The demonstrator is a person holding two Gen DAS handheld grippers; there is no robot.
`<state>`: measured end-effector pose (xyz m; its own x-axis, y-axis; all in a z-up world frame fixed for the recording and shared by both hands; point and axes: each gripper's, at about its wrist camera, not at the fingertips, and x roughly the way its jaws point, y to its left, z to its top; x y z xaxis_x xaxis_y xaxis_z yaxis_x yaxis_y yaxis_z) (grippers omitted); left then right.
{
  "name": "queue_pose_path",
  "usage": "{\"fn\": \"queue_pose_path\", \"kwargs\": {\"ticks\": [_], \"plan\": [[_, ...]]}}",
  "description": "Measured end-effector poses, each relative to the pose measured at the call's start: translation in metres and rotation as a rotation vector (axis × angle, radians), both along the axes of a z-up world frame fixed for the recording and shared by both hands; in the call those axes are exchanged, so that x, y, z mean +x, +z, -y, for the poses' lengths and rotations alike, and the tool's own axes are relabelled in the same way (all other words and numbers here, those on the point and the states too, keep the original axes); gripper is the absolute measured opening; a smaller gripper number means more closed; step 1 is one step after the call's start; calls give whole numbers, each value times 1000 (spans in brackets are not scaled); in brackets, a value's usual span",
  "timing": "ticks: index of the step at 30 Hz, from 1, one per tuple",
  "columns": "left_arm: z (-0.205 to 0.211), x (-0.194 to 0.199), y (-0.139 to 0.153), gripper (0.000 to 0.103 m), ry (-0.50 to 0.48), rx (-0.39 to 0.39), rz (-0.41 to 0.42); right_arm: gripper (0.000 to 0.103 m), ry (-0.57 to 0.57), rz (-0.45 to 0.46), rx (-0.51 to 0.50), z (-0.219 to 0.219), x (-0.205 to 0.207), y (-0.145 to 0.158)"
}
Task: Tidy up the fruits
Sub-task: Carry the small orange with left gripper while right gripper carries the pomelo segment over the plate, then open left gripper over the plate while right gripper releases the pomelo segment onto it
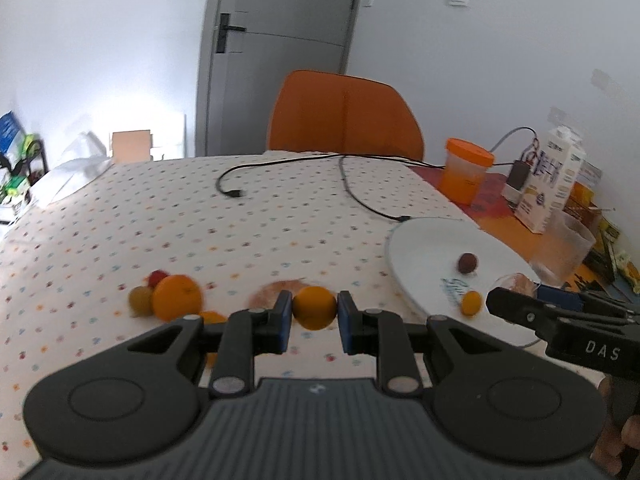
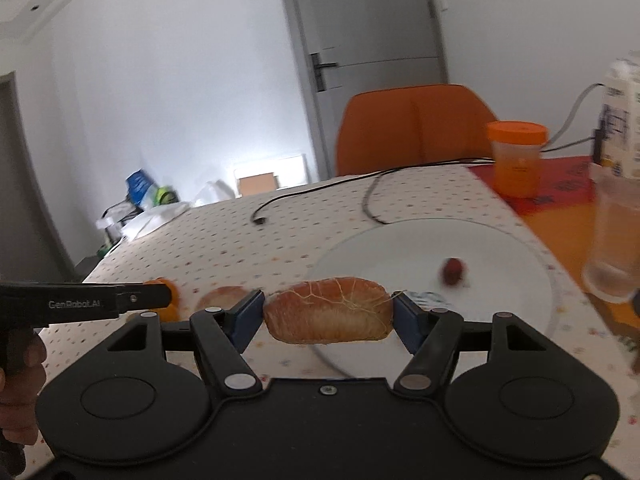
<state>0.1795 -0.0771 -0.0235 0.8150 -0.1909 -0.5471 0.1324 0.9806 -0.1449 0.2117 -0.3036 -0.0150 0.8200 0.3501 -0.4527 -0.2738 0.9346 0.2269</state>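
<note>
My left gripper [image 1: 314, 316] is shut on a small orange fruit [image 1: 314, 307] and holds it above the dotted tablecloth. My right gripper [image 2: 328, 318] is shut on a peeled pomelo segment [image 2: 328, 314] at the near edge of the white plate [image 2: 400, 248]. The plate [image 1: 424, 248] holds a dark red fruit [image 1: 467, 263] and a small orange fruit [image 1: 470, 303]. Left on the cloth lie a large orange [image 1: 177, 297], a green fruit [image 1: 141, 300], a red fruit [image 1: 157, 278] and another pomelo piece [image 1: 276, 290]. The right gripper also shows in the left wrist view [image 1: 520, 300].
Black cables [image 1: 348, 188] run across the table. An orange-lidded jar [image 1: 466, 170], a milk carton [image 1: 550, 180] and a clear cup [image 1: 564, 248] stand at the right. An orange chair [image 1: 344, 114] is behind the table.
</note>
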Motion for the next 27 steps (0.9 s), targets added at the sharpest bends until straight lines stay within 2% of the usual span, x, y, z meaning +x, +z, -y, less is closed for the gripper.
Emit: {"fn": "queue_pose_path", "kwargs": {"ticks": [13, 27], "plan": [[49, 9, 4, 22, -59, 49, 10, 66, -60, 7, 48, 49, -5, -11], [86, 26, 0, 22, -117, 71, 3, 66, -53, 8, 63, 66, 0, -23]]}}
